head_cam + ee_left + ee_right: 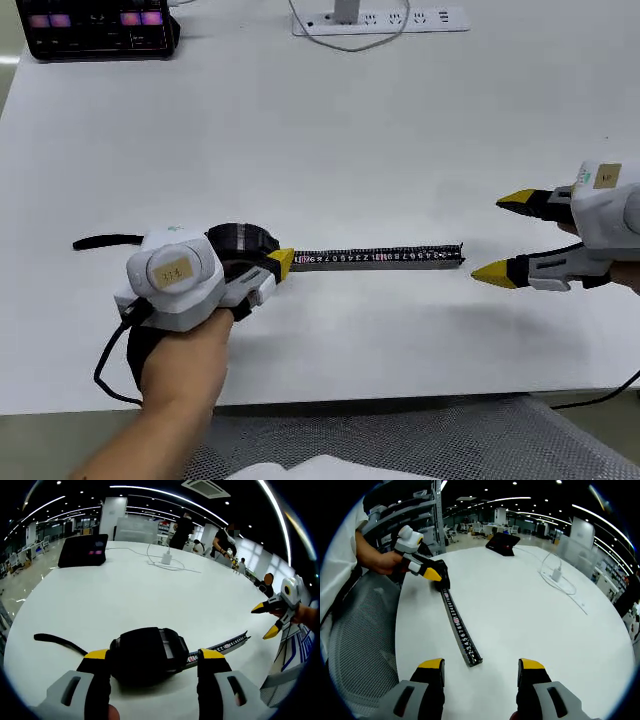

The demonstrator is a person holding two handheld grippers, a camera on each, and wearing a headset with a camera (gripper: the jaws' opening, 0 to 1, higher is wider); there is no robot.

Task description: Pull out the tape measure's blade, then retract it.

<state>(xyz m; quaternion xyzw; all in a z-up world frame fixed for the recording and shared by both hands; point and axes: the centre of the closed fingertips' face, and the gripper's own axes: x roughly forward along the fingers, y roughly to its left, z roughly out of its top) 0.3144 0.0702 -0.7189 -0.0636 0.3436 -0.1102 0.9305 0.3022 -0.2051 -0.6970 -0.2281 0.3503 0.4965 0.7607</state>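
1. Left gripper (262, 268) is clamped on the tape measure (240, 248). In the left gripper view its two yellow-tipped jaws press against either side of the black case (145, 655).
2. The tape measure sits on the white tabletop (350, 130), near the front edge on the person's left.
3. The blade (380, 257) is out, lying flat on the tabletop and running from the case toward the right gripper (503, 237). Numbers are visible along its length.
4. Right gripper: jaws wide apart, nothing between them. It sits low over the tabletop with its yellow tips aimed at the blade's free end.
5. That free end stops just short of the right gripper's tips, with a gap and no contact. The right gripper view puts the blade end (471, 659) just ahead of the open jaws, nearer the one on that view's left.
6. A black strap (105, 241) trails off behind the case, away from the blade, and lies flat on the tabletop.
7. At the far edge are a white power strip (385, 18) and a dark device with pink lights (95, 25), well apart from the action.
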